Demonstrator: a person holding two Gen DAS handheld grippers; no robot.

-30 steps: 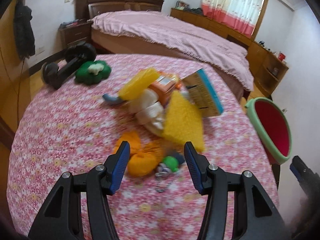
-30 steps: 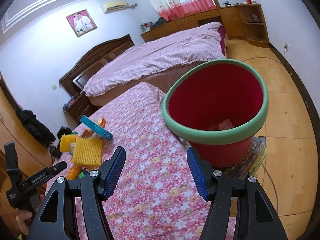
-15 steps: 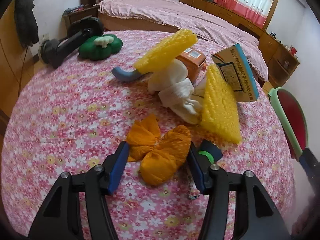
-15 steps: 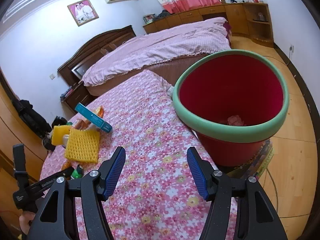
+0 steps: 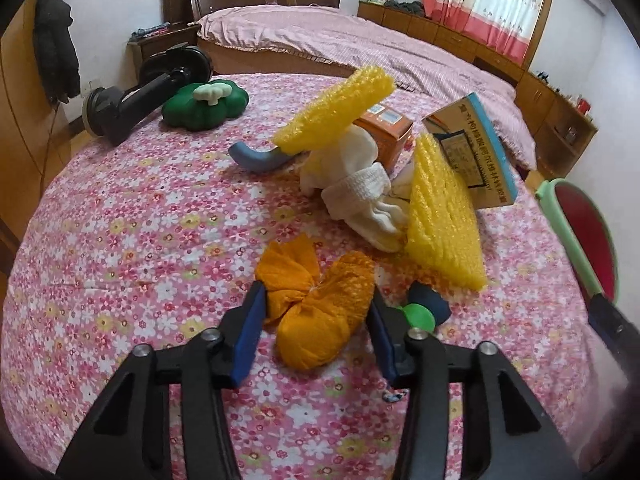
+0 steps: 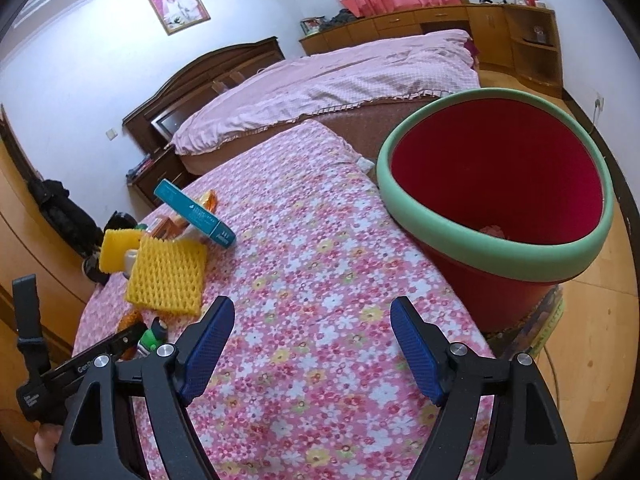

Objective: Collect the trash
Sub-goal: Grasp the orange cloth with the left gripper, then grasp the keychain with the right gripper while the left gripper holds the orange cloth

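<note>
A crumpled orange wrapper (image 5: 316,304) lies on the floral table (image 5: 132,240). My left gripper (image 5: 316,324) is open, its blue pads on either side of the wrapper, close to touching. Behind lie yellow foam nets (image 5: 444,220), white socks (image 5: 360,196), an orange box (image 5: 384,132) and a blue box (image 5: 480,152). A small bottle with a green cap (image 5: 424,312) lies just right of the gripper. My right gripper (image 6: 312,340) is open and empty above the table, near the red bin with a green rim (image 6: 496,184), which holds a bit of trash.
A green plush cushion (image 5: 204,104) and a black dumbbell-shaped device (image 5: 140,96) sit at the table's far left. A bed (image 5: 360,44) stands behind the table. The bin stands off the table's right edge on the wooden floor (image 6: 600,360).
My left gripper has moved forward and down, so the orange wrapper now sits between its pads, and its jaws have narrowed a little. My right gripper has shifted slightly toward the table.
</note>
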